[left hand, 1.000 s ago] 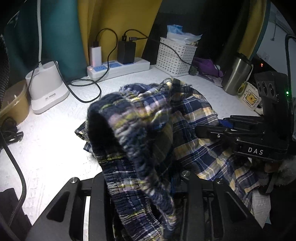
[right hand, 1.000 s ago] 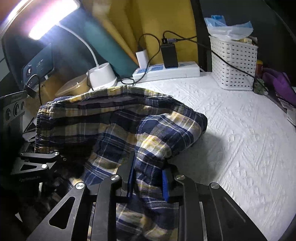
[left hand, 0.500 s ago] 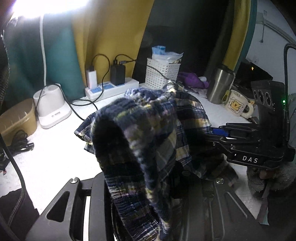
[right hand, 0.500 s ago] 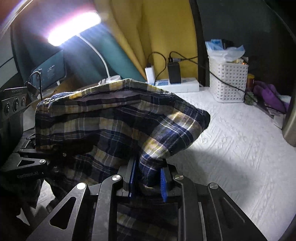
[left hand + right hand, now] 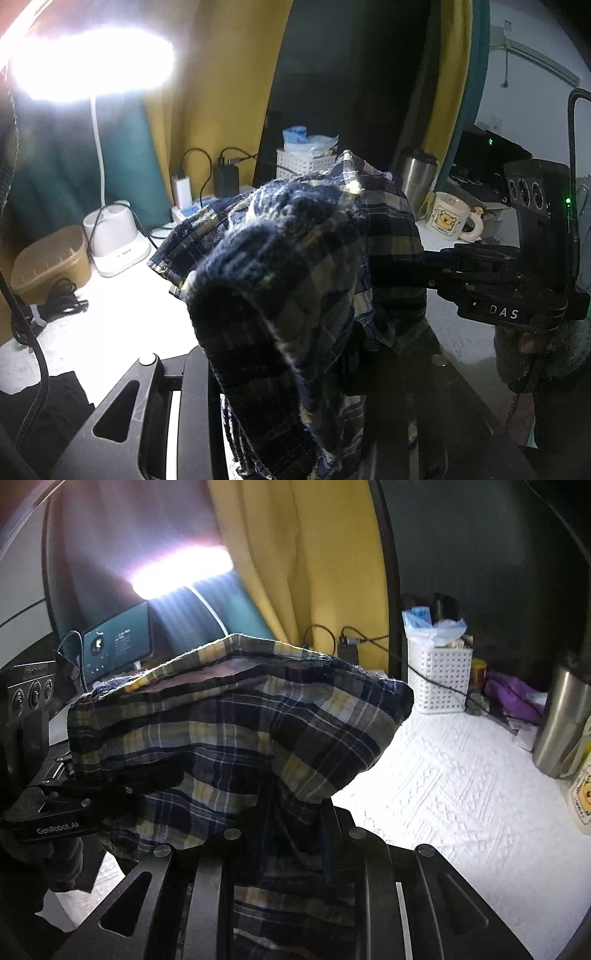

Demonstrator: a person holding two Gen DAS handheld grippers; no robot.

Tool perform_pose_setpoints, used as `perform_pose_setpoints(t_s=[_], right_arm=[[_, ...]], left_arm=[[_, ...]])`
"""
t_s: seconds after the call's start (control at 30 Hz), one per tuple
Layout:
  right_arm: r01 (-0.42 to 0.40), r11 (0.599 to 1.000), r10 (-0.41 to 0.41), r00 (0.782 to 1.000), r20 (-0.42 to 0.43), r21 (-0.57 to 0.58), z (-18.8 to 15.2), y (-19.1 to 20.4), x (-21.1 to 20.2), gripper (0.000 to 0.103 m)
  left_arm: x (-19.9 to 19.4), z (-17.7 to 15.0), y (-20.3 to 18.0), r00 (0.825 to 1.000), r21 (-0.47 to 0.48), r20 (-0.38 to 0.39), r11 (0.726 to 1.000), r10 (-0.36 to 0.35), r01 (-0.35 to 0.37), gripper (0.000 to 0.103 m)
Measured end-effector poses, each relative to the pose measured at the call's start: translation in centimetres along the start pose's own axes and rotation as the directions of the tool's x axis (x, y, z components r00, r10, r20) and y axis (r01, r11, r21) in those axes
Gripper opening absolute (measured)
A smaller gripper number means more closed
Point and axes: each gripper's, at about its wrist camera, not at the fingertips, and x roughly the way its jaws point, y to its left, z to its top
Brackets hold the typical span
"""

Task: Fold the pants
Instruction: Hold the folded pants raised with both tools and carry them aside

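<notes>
The navy, yellow and white plaid pants (image 5: 295, 258) hang bunched in the air above the white table, held from both sides. In the left wrist view the thick waistband drapes over my left gripper (image 5: 291, 354) and hides its fingertips; the gripper is shut on that fabric. My right gripper (image 5: 410, 269) reaches in from the right, its fingers buried in the cloth. In the right wrist view the pants (image 5: 240, 731) spread wide, and a gathered fold is pinched between the blue pads (image 5: 263, 834) of my right gripper (image 5: 295, 827). The left gripper (image 5: 110, 794) grips the cloth's left edge.
The white textured tabletop (image 5: 461, 794) lies below. At the back are a lit desk lamp (image 5: 114, 240), a power strip with chargers (image 5: 221, 184), a white basket (image 5: 437, 679), a purple cloth (image 5: 513, 698) and a tablet screen (image 5: 118, 642). A steel tumbler (image 5: 417, 177) and mug (image 5: 448, 218) stand right; a brown box (image 5: 51, 258) stands left.
Both grippers have risen with the pants, so the cloth has come up off the table and hangs higher. The lamp head has come into the left wrist view.
</notes>
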Motion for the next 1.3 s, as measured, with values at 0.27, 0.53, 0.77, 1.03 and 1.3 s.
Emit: perform_pose_setpoints(t_s=[0.27,0.53,0.77,1.03,1.3], right_arm=[[0.026,0.999,-0.025,0.998,0.060,-0.019,0.1,1.3,-3.2,0.022],[0.048,0.998,-0.042,0.990,0.132,-0.039,0.3,3.0,-6.5,0.022],[0.071,0.994,-0.054,0.978,0.200,-0.078,0.6,5.3,-9.4,0.022],[0.073,0.991,-0.041,0.964,0.261,-0.115,0.3,8.7,-11.8,0.022],[0.062,0.985,-0.013,0.957,0.289,-0.162,0.0,12.0,-12.8,0.022]], left_arm=[[-2.9,0.0,-1.2,0.999,0.029,0.052,1.000,-0.002,0.000,0.033],[-6.3,-0.1,-2.0,0.993,0.051,0.115,0.999,0.004,-0.010,0.033],[-9.7,-0.9,-2.5,0.984,0.065,0.179,0.998,0.014,-0.026,0.033],[-13.4,-1.6,-2.2,0.968,0.074,0.246,0.995,0.041,-0.061,0.033],[-16.1,-3.3,-1.5,0.956,0.091,0.282,0.990,0.078,-0.107,0.033]])
